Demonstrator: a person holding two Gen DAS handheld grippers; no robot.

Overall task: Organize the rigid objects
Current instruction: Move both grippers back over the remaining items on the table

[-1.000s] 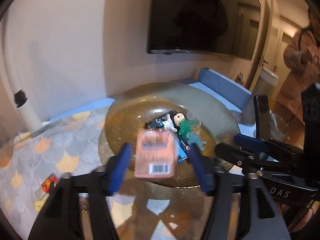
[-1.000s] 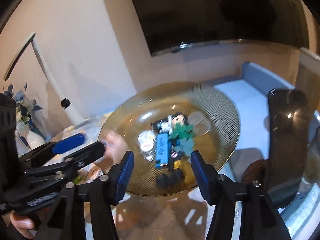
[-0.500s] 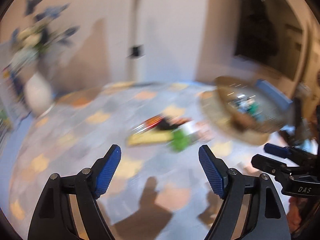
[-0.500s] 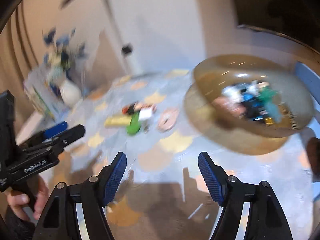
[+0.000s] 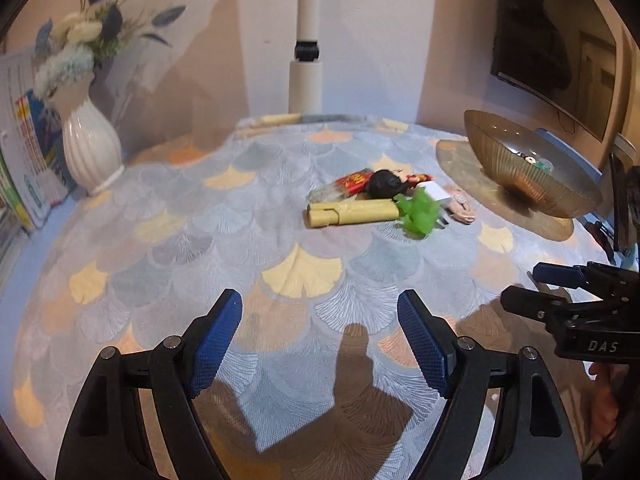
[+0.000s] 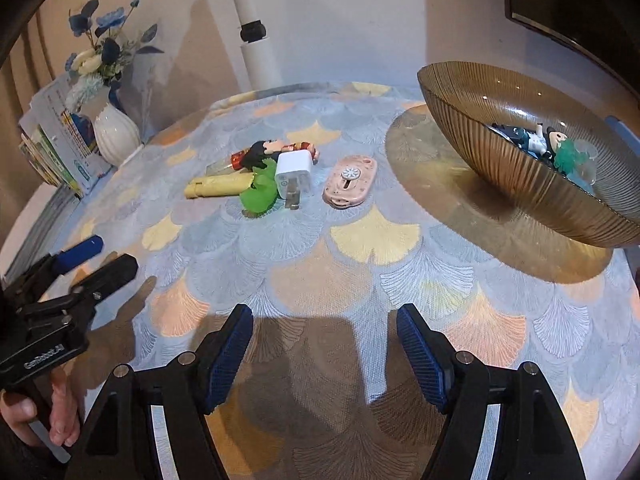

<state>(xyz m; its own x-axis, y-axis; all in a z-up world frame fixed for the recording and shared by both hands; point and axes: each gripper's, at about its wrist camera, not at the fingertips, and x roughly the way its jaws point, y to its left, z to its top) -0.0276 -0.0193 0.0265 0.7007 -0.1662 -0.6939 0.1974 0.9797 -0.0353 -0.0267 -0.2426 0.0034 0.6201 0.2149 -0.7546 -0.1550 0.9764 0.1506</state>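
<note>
A pile of small objects lies mid-table: a yellow tube (image 5: 352, 213) (image 6: 218, 186), a green toy (image 5: 418, 214) (image 6: 260, 192), a white charger plug (image 6: 294, 172), a pink oval case (image 6: 351, 180) and a dark-haired doll (image 6: 264, 150) on a red packet (image 5: 354, 180). To the right, an amber ribbed glass bowl (image 5: 520, 168) (image 6: 500, 152) holds several small toys. My left gripper (image 5: 320, 320) is open and empty, well short of the pile. My right gripper (image 6: 324, 320) is also open and empty, over bare cloth. Each gripper shows at the edge of the other's view.
A white vase (image 5: 90, 144) (image 6: 116, 134) of blue flowers and upright books (image 5: 24, 160) stand at the far left. A white lamp post (image 5: 306, 76) rises at the back edge. A dark screen (image 5: 552, 40) hangs on the right wall. A scallop-patterned cloth (image 6: 360, 240) covers the table.
Both grippers swung left from above the bowl toward the pile and dropped lower. The pink box between my left jaws a second ago is gone. Both pairs of jaws stand wider.
</note>
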